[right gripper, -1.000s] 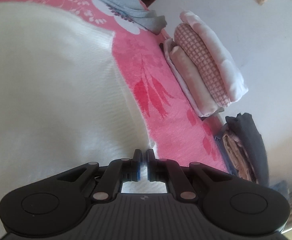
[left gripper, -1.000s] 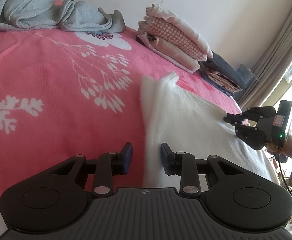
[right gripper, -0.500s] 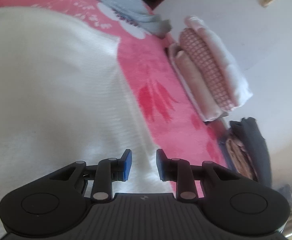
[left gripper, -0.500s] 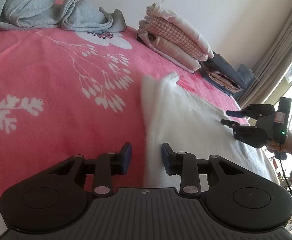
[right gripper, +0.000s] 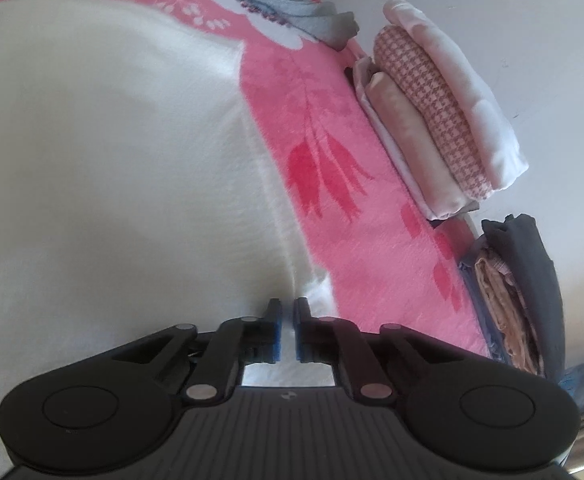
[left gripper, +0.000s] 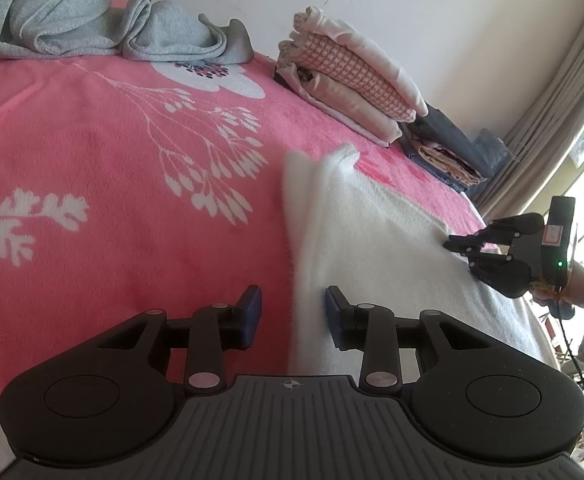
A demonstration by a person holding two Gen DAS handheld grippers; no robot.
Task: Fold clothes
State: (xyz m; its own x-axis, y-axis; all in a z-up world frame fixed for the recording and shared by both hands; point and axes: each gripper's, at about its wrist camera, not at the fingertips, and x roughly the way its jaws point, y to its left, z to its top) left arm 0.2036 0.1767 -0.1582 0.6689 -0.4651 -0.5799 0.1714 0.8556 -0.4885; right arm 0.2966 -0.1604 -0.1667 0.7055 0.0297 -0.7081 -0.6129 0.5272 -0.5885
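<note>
Your left gripper sits with its blue-padded fingers wide apart, straddling the near left edge of the white garment; the soft, fuzzy hem runs up between them, touching neither pad as far as you can see. Your right gripper has its fingers drawn nearly together on the garment's far edge, a thin strip of white cloth pinched between the blue pads. From the left wrist you can see that gripper at the garment's right side, fingers low against the cloth.

The garment lies spread flat on the pink blanket, a plush fleece printed with white branches and a big white flower. The garment is a fine ribbed knit, thick and slightly wrinkled.

Beyond it, against the wall, stands a folded stack: smooth cream cloth, a houndstooth piece, a beige one. A darker pile lies beside it, and a crumpled grey hoodie sits at the blanket's far edge.
</note>
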